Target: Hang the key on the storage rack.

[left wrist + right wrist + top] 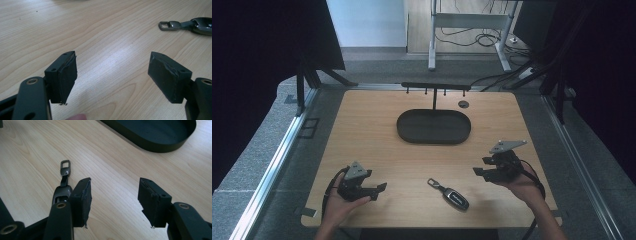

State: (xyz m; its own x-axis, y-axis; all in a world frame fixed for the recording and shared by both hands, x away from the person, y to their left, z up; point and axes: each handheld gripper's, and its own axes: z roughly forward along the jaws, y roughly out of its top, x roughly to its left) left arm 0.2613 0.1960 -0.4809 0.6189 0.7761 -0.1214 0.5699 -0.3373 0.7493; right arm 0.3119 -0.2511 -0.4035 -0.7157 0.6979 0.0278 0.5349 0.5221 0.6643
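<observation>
A dark car key fob (451, 195) with a metal strap and loop lies on the wooden table (377, 135) near the front edge, between my two hands. My left gripper (380, 189) rests low at the front left, open and empty, jaws pointing right toward the fob (192, 24). My right gripper (479, 167) is held at the front right, open and empty, jaws pointing left. In the right gripper view the fob (63, 185) lies partly behind the left jaw. A black oval tray (434, 126) sits empty at the table's middle back.
A black rack with small hooks (435, 87) stands behind the tray. A small round dark disc (463, 104) lies at the back right of it. The tray's rim (140, 141) shows ahead of the right gripper. Cables and a desk frame are on the floor beyond.
</observation>
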